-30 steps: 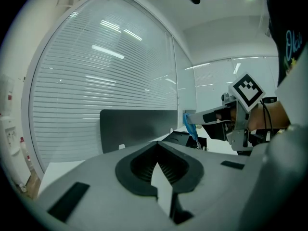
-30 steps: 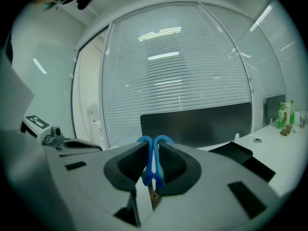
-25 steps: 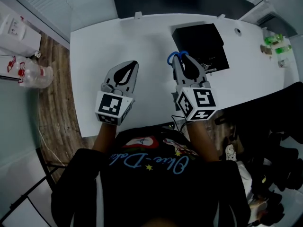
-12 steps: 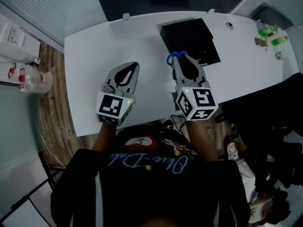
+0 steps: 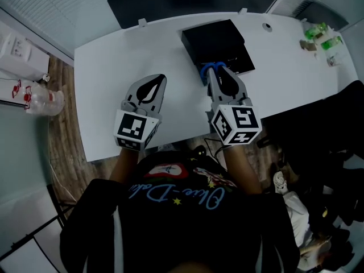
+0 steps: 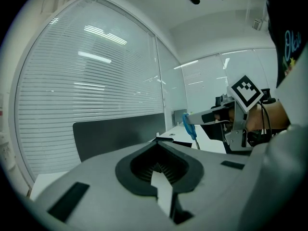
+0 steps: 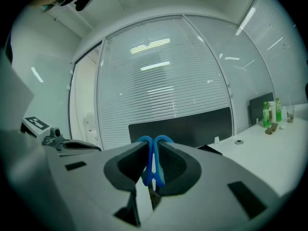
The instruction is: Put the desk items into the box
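Right gripper (image 5: 219,75) is clenched on a pair of scissors (image 5: 211,68). Their two blue loop handles are pressed side by side between its jaws, just at the near edge of the open black box (image 5: 216,41) on the white desk (image 5: 131,56). Left gripper (image 5: 156,81), nearer than the box and to its left, is closed on nothing. Only the left gripper view shows the thin blades hanging below the handles. Only the head view shows the box.
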The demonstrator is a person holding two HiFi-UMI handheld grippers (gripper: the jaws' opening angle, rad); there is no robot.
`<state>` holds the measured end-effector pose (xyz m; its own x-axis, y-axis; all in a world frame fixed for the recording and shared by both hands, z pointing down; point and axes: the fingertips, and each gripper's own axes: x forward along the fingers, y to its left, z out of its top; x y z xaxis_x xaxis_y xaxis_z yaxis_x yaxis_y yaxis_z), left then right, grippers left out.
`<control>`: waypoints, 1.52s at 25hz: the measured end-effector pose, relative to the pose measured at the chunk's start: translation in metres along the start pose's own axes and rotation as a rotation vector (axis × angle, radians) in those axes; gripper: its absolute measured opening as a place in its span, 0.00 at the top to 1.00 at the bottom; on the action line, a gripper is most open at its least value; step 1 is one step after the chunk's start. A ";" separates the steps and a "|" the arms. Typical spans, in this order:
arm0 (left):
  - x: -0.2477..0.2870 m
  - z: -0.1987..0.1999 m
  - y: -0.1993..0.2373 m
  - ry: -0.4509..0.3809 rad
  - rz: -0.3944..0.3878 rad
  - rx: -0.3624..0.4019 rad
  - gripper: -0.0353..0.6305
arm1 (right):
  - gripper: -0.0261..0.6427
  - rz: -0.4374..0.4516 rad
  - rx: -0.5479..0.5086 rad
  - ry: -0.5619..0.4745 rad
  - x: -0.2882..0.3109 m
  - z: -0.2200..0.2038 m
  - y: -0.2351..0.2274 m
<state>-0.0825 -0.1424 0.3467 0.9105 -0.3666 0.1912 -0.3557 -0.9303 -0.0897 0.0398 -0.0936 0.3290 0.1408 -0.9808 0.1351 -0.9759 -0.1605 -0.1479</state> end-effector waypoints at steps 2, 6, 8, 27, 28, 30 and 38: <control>0.002 0.002 -0.008 -0.007 -0.003 -0.002 0.94 | 0.85 -0.002 0.002 -0.006 -0.007 0.001 -0.006; 0.006 0.006 -0.029 -0.011 -0.014 0.008 0.94 | 0.85 0.000 0.005 -0.014 -0.020 0.003 -0.018; 0.008 0.007 -0.039 -0.009 -0.018 0.011 0.94 | 0.85 0.000 0.008 -0.017 -0.027 0.003 -0.025; 0.021 0.017 -0.130 -0.017 -0.015 0.042 0.94 | 0.85 0.018 0.022 -0.037 -0.095 -0.002 -0.079; 0.021 0.017 -0.133 -0.015 -0.012 0.043 0.94 | 0.85 0.019 0.022 -0.039 -0.097 -0.002 -0.080; 0.020 0.017 -0.138 -0.011 -0.006 0.045 0.94 | 0.85 0.024 0.027 -0.043 -0.102 -0.003 -0.083; 0.018 0.018 -0.153 -0.004 0.001 0.067 0.94 | 0.85 0.027 0.051 -0.047 -0.115 -0.006 -0.094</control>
<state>-0.0078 -0.0062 0.3468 0.9109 -0.3678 0.1871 -0.3424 -0.9267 -0.1548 0.1147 0.0353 0.3333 0.1237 -0.9887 0.0844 -0.9699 -0.1385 -0.2005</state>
